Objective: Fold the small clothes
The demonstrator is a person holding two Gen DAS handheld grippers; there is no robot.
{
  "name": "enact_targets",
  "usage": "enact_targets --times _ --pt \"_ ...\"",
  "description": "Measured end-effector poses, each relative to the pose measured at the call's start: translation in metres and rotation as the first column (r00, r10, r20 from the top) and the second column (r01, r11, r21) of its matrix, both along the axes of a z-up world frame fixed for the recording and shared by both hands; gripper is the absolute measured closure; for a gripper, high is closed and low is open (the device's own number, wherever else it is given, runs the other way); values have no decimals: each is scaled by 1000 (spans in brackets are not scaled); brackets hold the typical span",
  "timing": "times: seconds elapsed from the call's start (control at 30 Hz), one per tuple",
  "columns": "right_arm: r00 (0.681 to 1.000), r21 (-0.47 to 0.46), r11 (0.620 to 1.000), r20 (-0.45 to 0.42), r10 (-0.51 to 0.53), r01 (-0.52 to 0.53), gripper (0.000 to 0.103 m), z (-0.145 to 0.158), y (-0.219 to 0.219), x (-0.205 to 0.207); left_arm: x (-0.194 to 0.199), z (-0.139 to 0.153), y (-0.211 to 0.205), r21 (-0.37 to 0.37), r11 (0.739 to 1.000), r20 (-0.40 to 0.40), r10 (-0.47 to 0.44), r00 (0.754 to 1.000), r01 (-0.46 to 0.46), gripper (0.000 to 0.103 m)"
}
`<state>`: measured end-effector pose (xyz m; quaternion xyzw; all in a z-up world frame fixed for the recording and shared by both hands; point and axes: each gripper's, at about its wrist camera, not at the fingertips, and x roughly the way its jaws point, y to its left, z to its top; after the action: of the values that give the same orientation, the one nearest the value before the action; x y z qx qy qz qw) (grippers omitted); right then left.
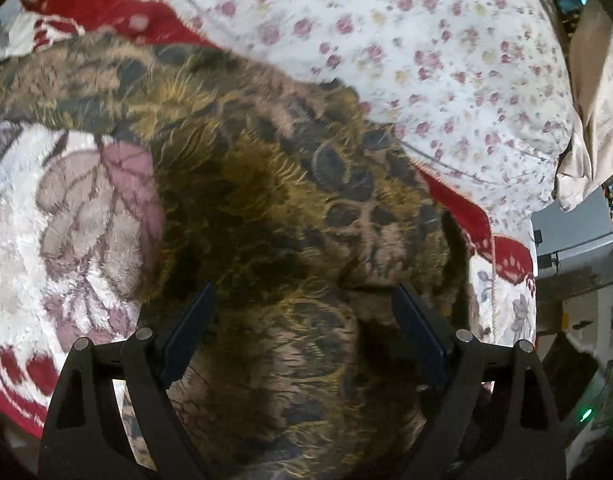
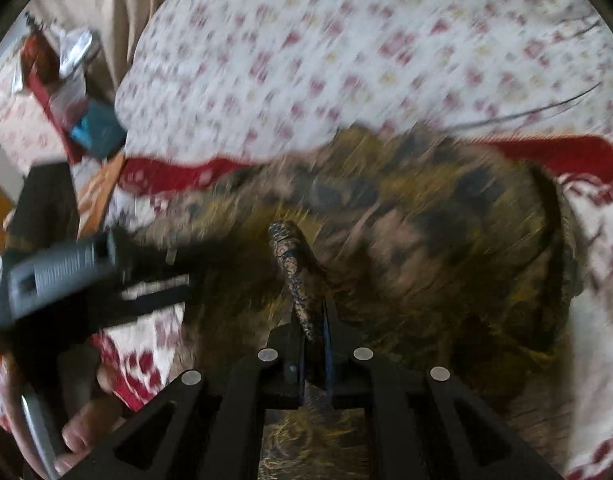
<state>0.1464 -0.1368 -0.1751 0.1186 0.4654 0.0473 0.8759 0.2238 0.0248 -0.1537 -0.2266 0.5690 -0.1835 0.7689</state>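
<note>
A brown, olive and black patterned garment (image 1: 274,184) lies spread on a red and white floral blanket (image 1: 66,208). My left gripper (image 1: 302,304) is open just above the garment, fingers wide apart, nothing between them. In the blurred right wrist view the same garment (image 2: 426,232) fills the middle. My right gripper (image 2: 314,320) is shut on a pinched fold of the garment (image 2: 290,264), which sticks up from between the fingers. The left gripper's body (image 2: 66,276) shows at the left, held by a hand (image 2: 82,420).
A white quilt with small pink flowers (image 1: 426,52) lies behind the garment. Beige cloth (image 1: 594,112) hangs at the right, with furniture and a green light beyond the bed edge (image 1: 578,320). Clutter with red and teal items (image 2: 78,104) sits at far left.
</note>
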Motion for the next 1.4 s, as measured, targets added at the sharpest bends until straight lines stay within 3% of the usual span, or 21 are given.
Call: enact_targets --times 0.07,0.17,0.2,0.23,0.27,0.37,0.47,0.57,0.63,0.73,0.8,0.9,0.97,1.07,1.2,1.3,1.37,1.4 --pt "998 13 1000 -56 -1 2 95 -20 2 4 4 -7 -2 -16 1000 -22 -15 1000 14 14" --pt "989 165 986 -146 0 25 89 -31 -19 -7 4 -8 -12 -21 999 -23 -51 998 50 14" --pt "989 201 979 -145 -11 40 66 -28 -28 -15 2 -7 -17 -32 997 -21 -78 997 77 14" --pt "990 230 970 -132 -42 72 33 -21 -40 -28 0 -7 -22 -36 994 -20 -99 995 99 14" --pt "991 248 964 -108 -74 99 15 -14 -50 -38 -4 -7 -29 -31 992 -23 -124 992 123 14" --pt "988 276 949 -50 -145 153 15 8 -81 -67 -14 -11 -42 -7 986 -29 -169 985 169 20" --pt "961 223 935 -48 -271 275 15 21 -116 -77 -19 -22 -62 97 973 -49 -207 977 211 32" --pt "898 198 876 -82 -431 439 20 25 -169 -69 -24 -28 -73 189 960 -41 -200 979 204 50" --pt "865 226 835 -128 -486 502 27 14 -201 -52 -27 -24 -76 192 961 -20 -198 980 198 80" --pt "867 297 815 -171 -468 498 41 -7 -221 -38 -30 -16 -76 177 965 3 -196 981 192 94" --pt "875 359 798 -199 -441 483 43 -20 -221 -35 -37 -3 -74 191 962 34 -207 978 197 96" --pt "887 357 812 -197 -418 462 43 -29 -211 -28 -51 26 -52 98 980 78 -183 980 175 96" --pt "901 398 809 -171 -399 434 43 -24 -208 -25 -64 46 -28 38 994 140 -108 984 104 96" --pt "908 392 822 -119 -401 414 43 -14 -210 -32 -74 62 11 36 999 189 14 982 -21 96" --pt "907 379 824 -146 -395 420 43 -21 -209 -27 -66 37 37 119 986 161 98 982 -117 96" --pt "886 338 819 -200 -419 464 43 -24 -215 -22 -55 4 40 156 983 71 86 994 -97 96" --pt "878 303 827 -234 -417 473 57 -25 -218 -12 -56 -5 42 138 986 52 85 995 -91 96" --pt "881 284 838 -238 -409 466 58 -24 -218 -4 -59 -2 44 132 987 67 84 994 -92 96"
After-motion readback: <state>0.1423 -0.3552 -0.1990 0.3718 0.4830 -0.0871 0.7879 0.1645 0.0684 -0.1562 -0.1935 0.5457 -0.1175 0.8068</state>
